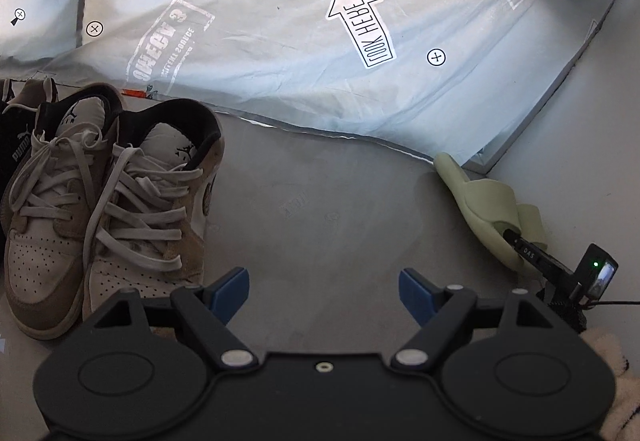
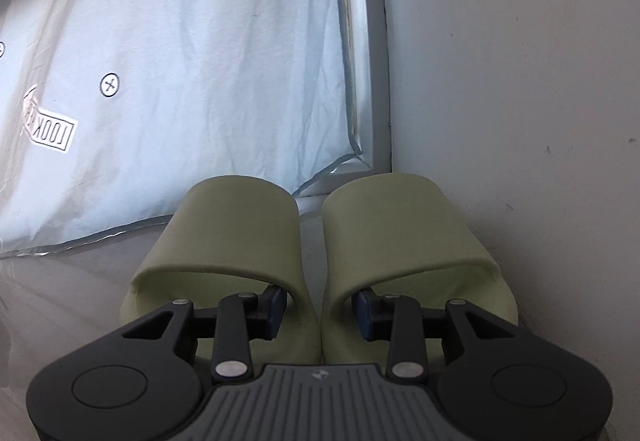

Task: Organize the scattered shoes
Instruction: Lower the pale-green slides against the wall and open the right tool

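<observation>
Right wrist view: right hand-held gripper (image 2: 320,311) clamps paired green slippers (image 2: 404,225).
One fingertip hidden under each strap. Left hand-held gripper (image 1: 324,293) spread apart, empty, beside sneakers (image 1: 108,201) on floor (image 1: 320,201).

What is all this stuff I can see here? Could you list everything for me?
slides: two, pale green, side by side by the wall, pinched together
sneakers: two, white and tan with black collars, side by side on the floor at left
black shoe: one, partly seen behind the sneakers
sheet: one, light blue, printed with an arrow, carrots and crosses, hanging to the floor
floor: grey
wall: white, at right
left claw: black with blue pads, open, empty
right claw: black with blue pads, one finger inside each slide
</observation>
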`<state>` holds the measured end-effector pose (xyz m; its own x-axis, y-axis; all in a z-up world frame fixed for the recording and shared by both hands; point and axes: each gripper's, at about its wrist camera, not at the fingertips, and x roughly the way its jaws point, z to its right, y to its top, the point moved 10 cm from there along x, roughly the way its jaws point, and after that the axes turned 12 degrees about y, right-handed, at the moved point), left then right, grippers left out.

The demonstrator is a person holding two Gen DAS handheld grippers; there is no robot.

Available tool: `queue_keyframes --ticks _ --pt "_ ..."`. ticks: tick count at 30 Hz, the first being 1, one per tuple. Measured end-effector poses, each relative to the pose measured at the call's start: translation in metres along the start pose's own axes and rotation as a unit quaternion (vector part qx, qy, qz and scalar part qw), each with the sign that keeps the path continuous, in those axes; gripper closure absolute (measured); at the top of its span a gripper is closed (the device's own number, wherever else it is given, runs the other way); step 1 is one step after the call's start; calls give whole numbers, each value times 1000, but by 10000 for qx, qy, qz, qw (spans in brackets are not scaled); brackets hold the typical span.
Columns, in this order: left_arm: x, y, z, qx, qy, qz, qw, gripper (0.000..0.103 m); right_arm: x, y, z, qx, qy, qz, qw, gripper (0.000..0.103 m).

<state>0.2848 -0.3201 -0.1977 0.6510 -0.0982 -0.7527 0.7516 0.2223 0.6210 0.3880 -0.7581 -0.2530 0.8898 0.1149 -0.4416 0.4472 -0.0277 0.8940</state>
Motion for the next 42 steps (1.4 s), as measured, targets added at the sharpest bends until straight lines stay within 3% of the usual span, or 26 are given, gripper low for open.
queue_keyframes --ticks 15,20,26,31,34,36,39,42 --pt "3 -2 1 -18 -42 -50 10000 20 39 8 26 101 57 -124 9999 60" --pt "-1 -4 5 85 -125 -30 9999 20 34 1 19 -176 -37 -433 9989 42" --pt "-2 -6 12 241 -196 -4 9995 20 19 -3 22 177 144 -541 9983 23" --pt "0 -6 15 185 -289 -26 9994 20 -1 2 16 309 129 -520 9981 22" --pt "2 -10 19 238 -337 -116 9991 20 -14 10 -1 371 68 -124 9992 20" --pt "3 -12 21 261 -374 -166 9988 20 -9 15 -17 250 166 78 9995 16" --pt "-1 -11 21 317 -385 -95 9987 20 12 18 -37 -114 438 -65 9990 13" --pt "-6 -8 16 242 -364 -41 9990 20 36 21 -45 -426 296 -199 9985 13"
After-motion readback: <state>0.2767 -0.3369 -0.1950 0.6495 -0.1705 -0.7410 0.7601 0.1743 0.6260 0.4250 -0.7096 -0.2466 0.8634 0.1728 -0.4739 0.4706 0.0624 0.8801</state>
